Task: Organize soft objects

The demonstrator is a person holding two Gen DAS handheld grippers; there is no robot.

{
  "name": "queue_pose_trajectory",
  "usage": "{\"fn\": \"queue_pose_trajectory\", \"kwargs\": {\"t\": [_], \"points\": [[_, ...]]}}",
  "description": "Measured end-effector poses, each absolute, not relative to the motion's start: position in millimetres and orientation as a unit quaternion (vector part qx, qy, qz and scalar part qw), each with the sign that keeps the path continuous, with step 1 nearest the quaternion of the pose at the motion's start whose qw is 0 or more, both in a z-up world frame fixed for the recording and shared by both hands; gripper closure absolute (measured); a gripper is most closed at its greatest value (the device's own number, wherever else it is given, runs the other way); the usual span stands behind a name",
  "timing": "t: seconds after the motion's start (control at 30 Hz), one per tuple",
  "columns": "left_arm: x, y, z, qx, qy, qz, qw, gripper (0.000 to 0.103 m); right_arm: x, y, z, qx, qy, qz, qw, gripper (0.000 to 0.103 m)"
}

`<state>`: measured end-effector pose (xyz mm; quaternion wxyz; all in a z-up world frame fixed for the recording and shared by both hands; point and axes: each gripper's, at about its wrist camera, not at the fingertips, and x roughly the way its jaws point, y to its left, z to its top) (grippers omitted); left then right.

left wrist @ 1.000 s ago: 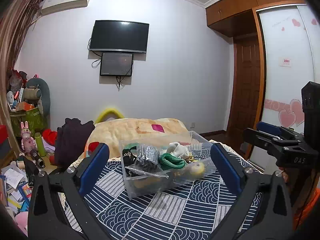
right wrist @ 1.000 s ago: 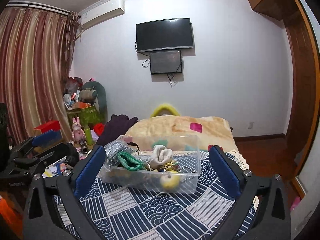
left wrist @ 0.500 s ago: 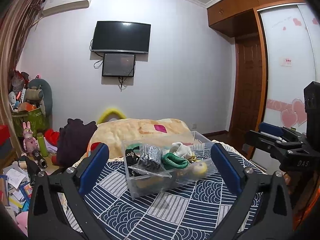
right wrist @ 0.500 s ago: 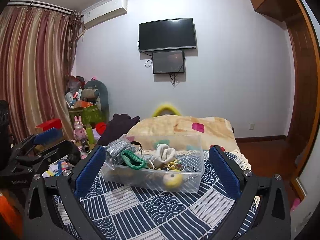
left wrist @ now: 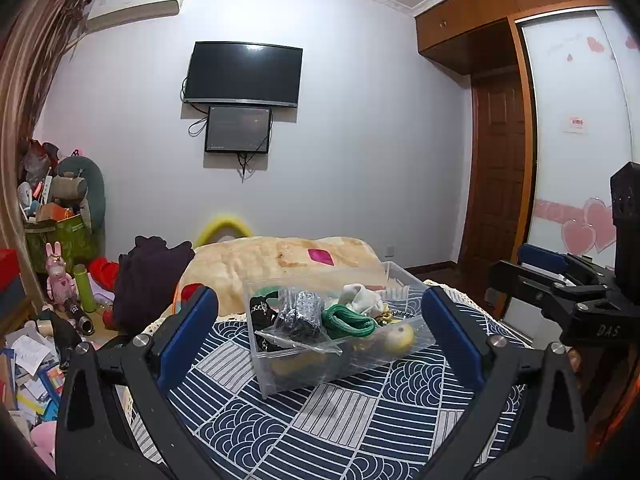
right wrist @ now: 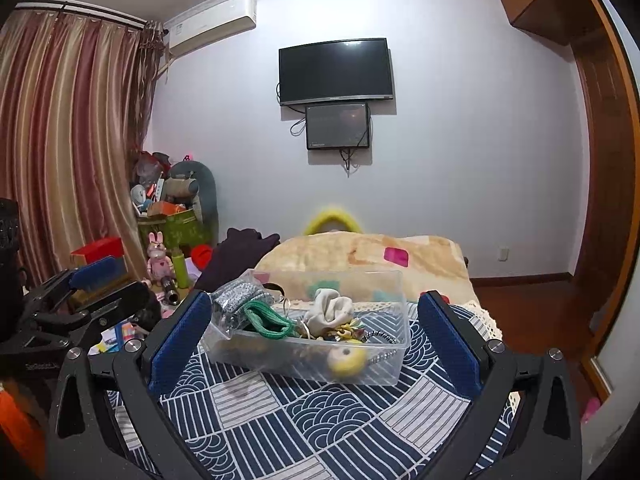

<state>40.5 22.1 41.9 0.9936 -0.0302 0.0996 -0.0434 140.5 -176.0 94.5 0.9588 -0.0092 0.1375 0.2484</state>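
Observation:
A clear plastic bin (left wrist: 280,376) (right wrist: 384,368) sits on the blue patterned tablecloth (left wrist: 340,420) (right wrist: 304,412). It holds a green knitted piece (left wrist: 348,322) (right wrist: 266,320), a white sock (left wrist: 360,298) (right wrist: 330,310), a bagged sparkly dark item (left wrist: 300,314) (right wrist: 236,294), a yellow round toy (left wrist: 398,336) (right wrist: 346,360) and small hair ties. My left gripper (left wrist: 320,344) is open and empty in front of the bin. My right gripper (right wrist: 312,340) is open and empty, also facing the bin, and shows at the right in the left wrist view (left wrist: 560,280).
A beige blanket-covered bed (left wrist: 280,264) (right wrist: 380,256) lies behind the table with a dark garment (left wrist: 148,276) (right wrist: 236,252) at its left. Toys and clutter (left wrist: 52,280) (right wrist: 168,220) fill the floor on the left. A wooden door (left wrist: 496,184) stands at the right.
Both views have shifted slightly; the bin sits a little lower and further right in each view. Both grippers stay open and empty.

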Motion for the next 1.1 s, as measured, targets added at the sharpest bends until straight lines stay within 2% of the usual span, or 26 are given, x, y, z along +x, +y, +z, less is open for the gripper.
{"fn": "queue_pose_trajectory", "kwargs": {"t": [1.1], "points": [[47.2,26.1,41.5,-0.044,0.116,-0.055,0.991,0.0,141.1,-179.0,92.2,0.002,0.146,0.25,0.957,0.0]]}}
